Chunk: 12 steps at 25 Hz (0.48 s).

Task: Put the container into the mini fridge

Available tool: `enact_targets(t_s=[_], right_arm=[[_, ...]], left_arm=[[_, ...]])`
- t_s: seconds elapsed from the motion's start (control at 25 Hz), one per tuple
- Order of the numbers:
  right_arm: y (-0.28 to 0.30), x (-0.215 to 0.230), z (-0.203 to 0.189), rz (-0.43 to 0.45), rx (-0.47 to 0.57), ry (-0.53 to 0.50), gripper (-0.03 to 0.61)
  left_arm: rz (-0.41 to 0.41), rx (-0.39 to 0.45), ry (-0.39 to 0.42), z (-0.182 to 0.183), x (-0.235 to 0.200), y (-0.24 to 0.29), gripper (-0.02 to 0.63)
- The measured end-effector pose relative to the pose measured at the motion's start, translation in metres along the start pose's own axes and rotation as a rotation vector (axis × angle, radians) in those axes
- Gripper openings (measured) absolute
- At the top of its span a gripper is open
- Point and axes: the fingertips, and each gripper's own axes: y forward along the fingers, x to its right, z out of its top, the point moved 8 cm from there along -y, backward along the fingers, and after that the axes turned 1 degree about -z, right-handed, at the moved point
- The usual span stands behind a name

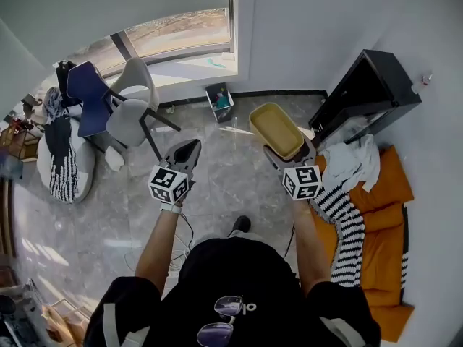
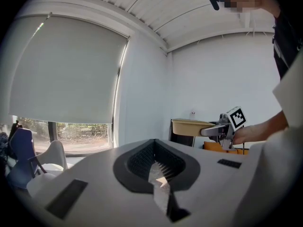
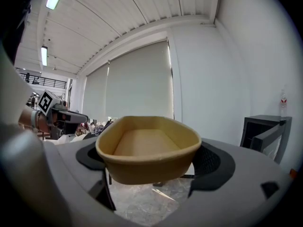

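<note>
Black ribbed pads of the left gripper [image 1: 189,149] are pressed together on nothing, farthest left of the mini fridge [image 1: 365,92]. Nearer the fridge but well short of it, the right gripper [image 1: 288,152] is clamped on the near end of the empty yellow container [image 1: 276,129], which it holds in the air. The container is best carried level and rightward to the fridge, leaving the idle left gripper for the door, whose state I cannot tell.
</note>
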Motion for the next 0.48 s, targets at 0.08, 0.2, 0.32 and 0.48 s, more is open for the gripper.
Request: enact_targets(t_s=[0.08,0.2,0.32,0.48], right_arm=[[0.008,0.013,0.0,0.001,0.003,0.006,0.53],[0.018,0.029,-0.002,0.003,0.003,0.019,0.529],[0.031,0.039,-0.004,0.008,-0.005,0.024,0.531],[0.049,0.053,0.0,0.003,-0.005,0.023,0.53]], left_arm=[[-0.003,0.0,0.004,0.004,-0.001,0.016,0.002],[-0.009,-0.004,0.006,0.006,0.001,0.037,0.002],[-0.015,-0.015,0.005,0.005,-0.003,0.053,0.002],[-0.026,-0.017,-0.005,0.004,-0.015,0.078,0.002]])
